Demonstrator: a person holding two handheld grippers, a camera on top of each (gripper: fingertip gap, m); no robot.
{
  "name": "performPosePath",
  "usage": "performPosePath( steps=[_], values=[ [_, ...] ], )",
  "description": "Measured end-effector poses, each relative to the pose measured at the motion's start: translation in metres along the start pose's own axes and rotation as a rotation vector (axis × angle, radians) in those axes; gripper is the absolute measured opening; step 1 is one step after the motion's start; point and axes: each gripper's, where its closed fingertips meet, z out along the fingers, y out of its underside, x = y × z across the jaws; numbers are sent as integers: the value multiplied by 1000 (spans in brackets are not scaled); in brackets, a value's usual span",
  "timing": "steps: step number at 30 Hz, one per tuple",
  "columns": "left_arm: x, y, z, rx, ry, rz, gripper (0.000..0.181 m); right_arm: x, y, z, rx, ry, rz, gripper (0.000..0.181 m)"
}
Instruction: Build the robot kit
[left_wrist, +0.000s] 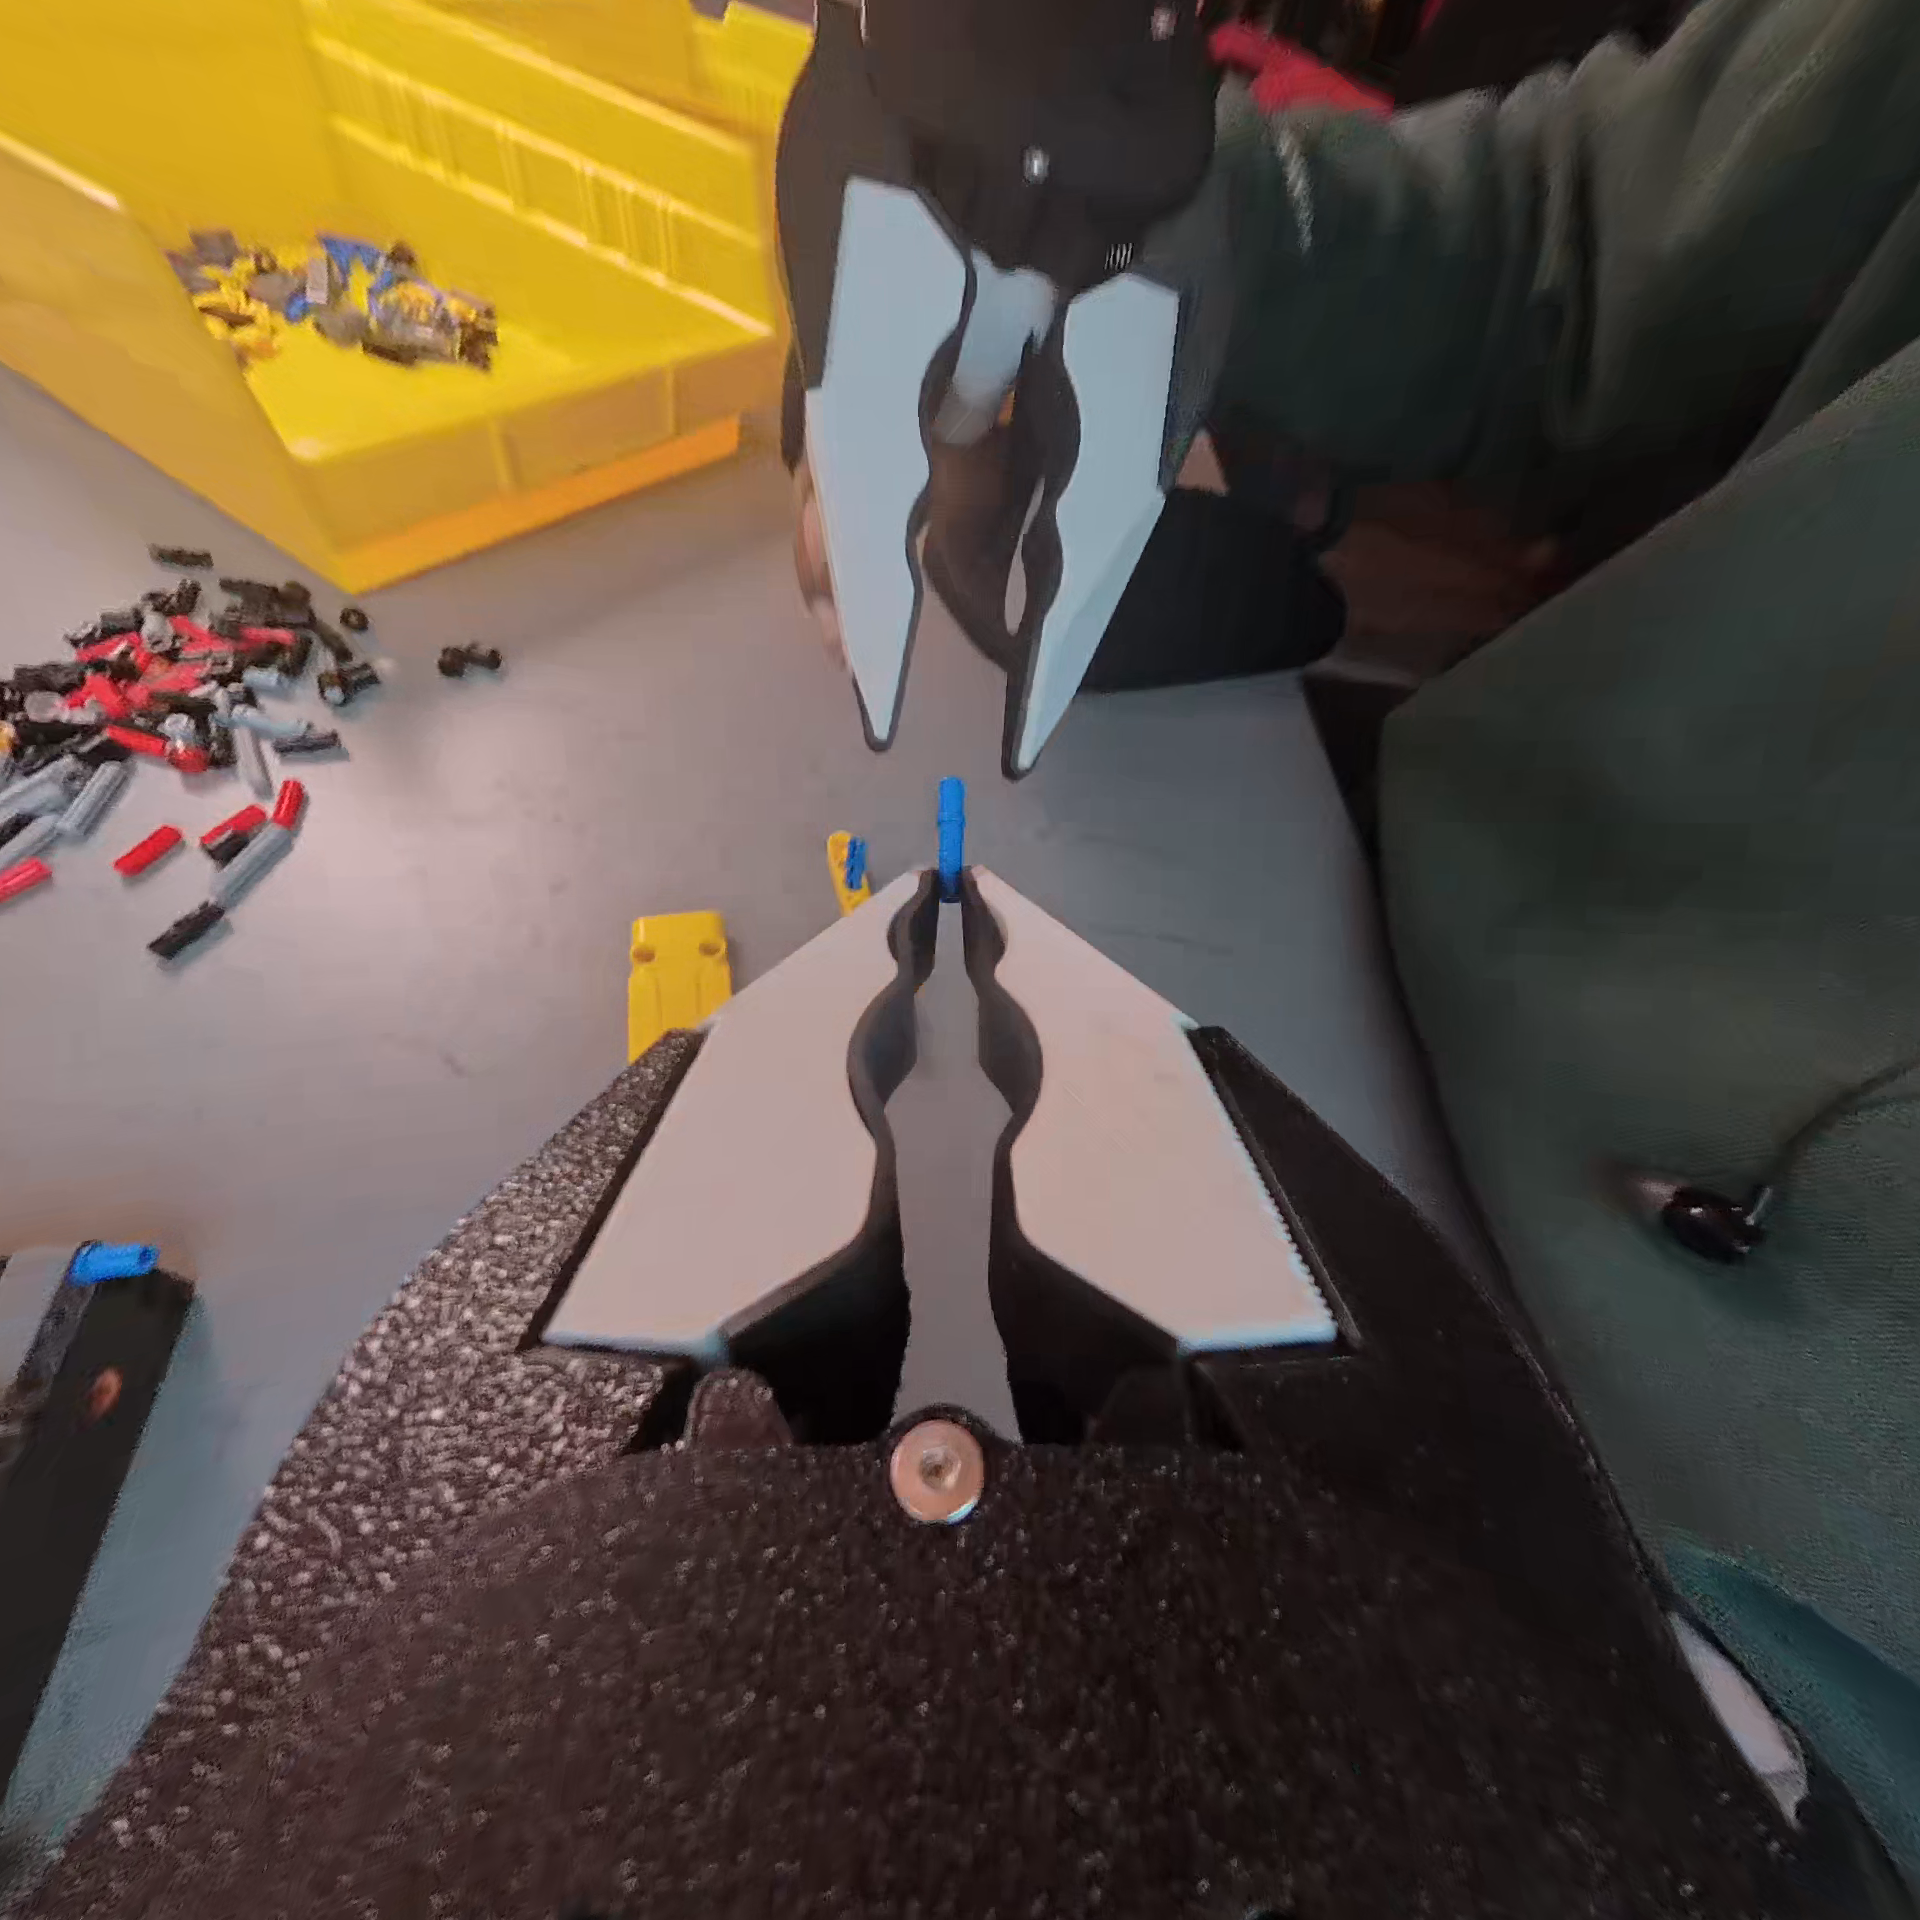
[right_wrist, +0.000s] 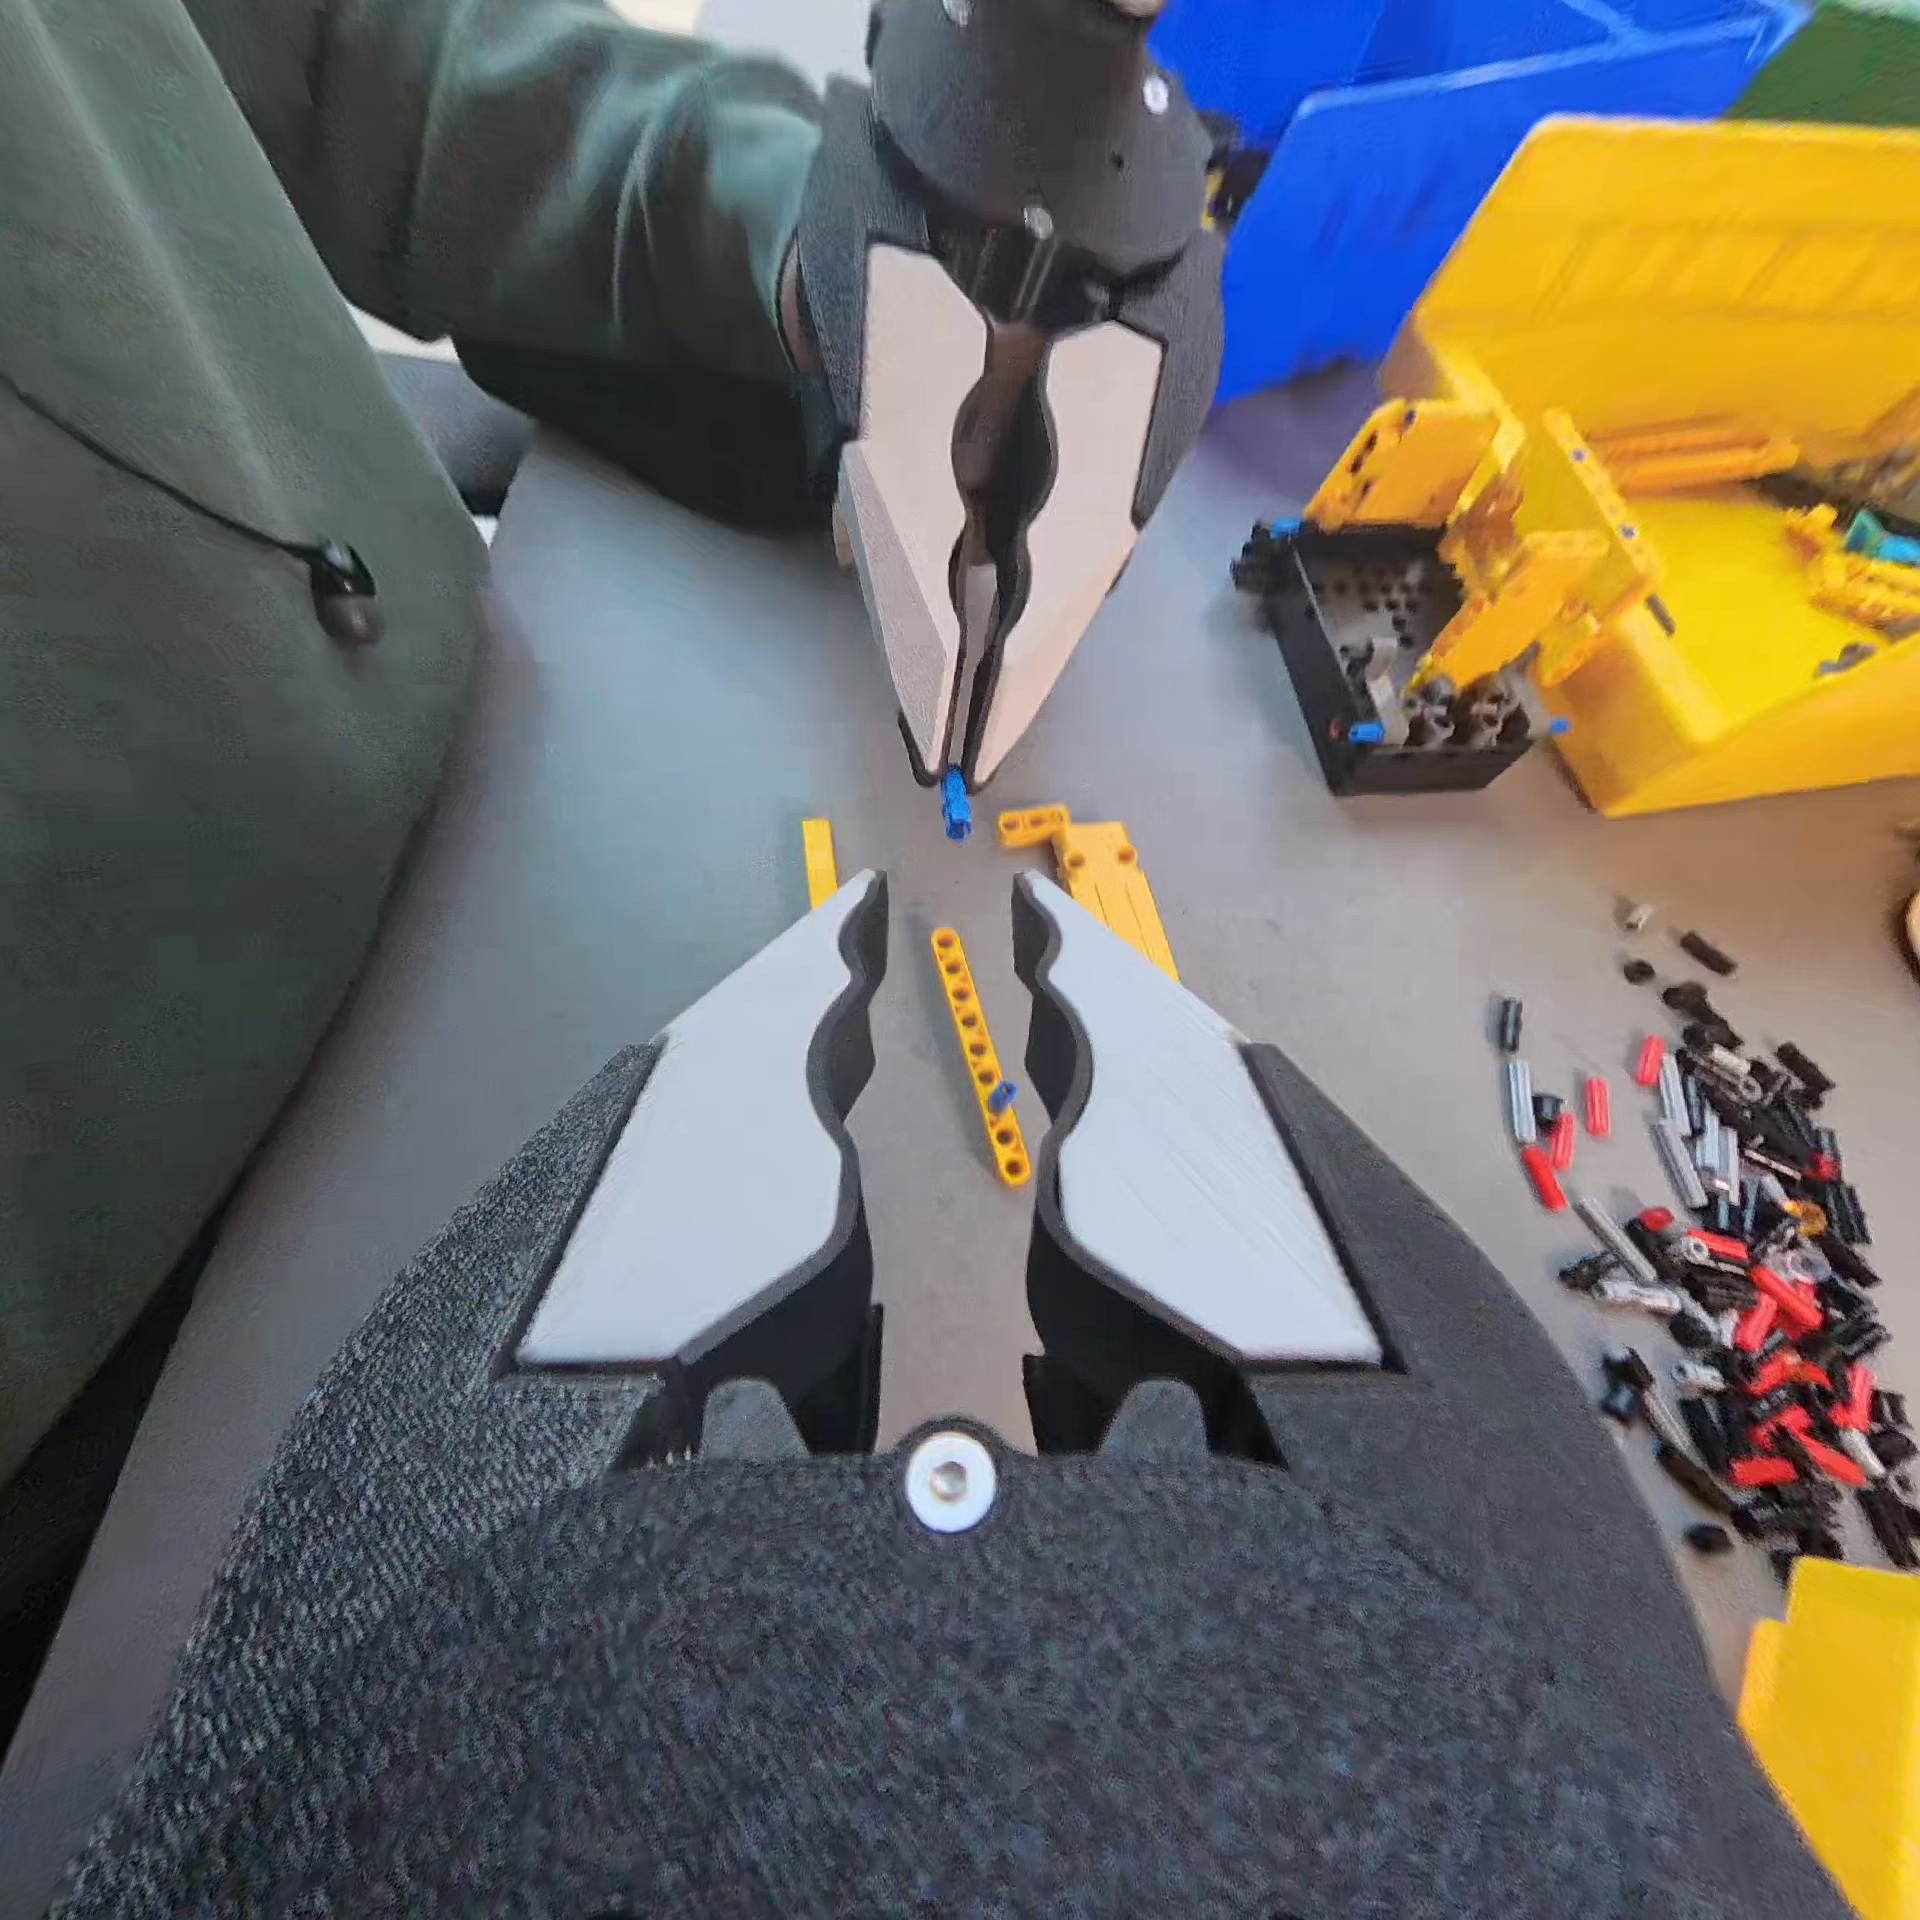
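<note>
My left gripper (left_wrist: 948, 878) is shut on a small blue pin (left_wrist: 950, 831), which sticks out past its tips. It also shows in the right wrist view (right_wrist: 954, 774), holding the blue pin (right_wrist: 954, 805) above the grey table. My right gripper (right_wrist: 950, 883) is open and empty, facing the left one with its tips just short of the pin; in the left wrist view (left_wrist: 948, 758) its tips hang just above the pin. A long yellow beam (right_wrist: 982, 1055) with a blue pin in it lies on the table between the right fingers.
A yellow bin (left_wrist: 416, 364) with mixed parts stands at the back. A pile of red, black and grey pins (right_wrist: 1745, 1247) lies on the table (right_wrist: 644, 727). A yellow-and-black partly built model (right_wrist: 1455, 623), blue bins (right_wrist: 1403, 156), small yellow pieces (right_wrist: 1091, 862) and a green sleeve (left_wrist: 1558, 260) are nearby. The tips of both grippers are at nearly the same place.
</note>
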Motion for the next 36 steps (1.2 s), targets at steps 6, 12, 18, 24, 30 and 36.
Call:
performPosePath(
  steps=[6,12,18,24,30,36],
  values=[
    [14,-18,0,107,79,-35,3,-9,-26,3,135,30,-26,13],
    [15,-19,0,116,87,-39,3,-7,-27,2,111,15,-47,6],
    [16,-22,-3,136,93,-43,3,-6,-28,2,103,-1,-49,8],
    [15,-23,-5,142,90,-43,3,-6,-31,3,87,-14,-57,5],
    [5,-15,-2,99,39,-78,4,1,-22,6,-25,-35,-35,4],
    [-11,25,9,-149,-116,-14,17,30,1,-2,-247,-63,-62,4]
  ],
)
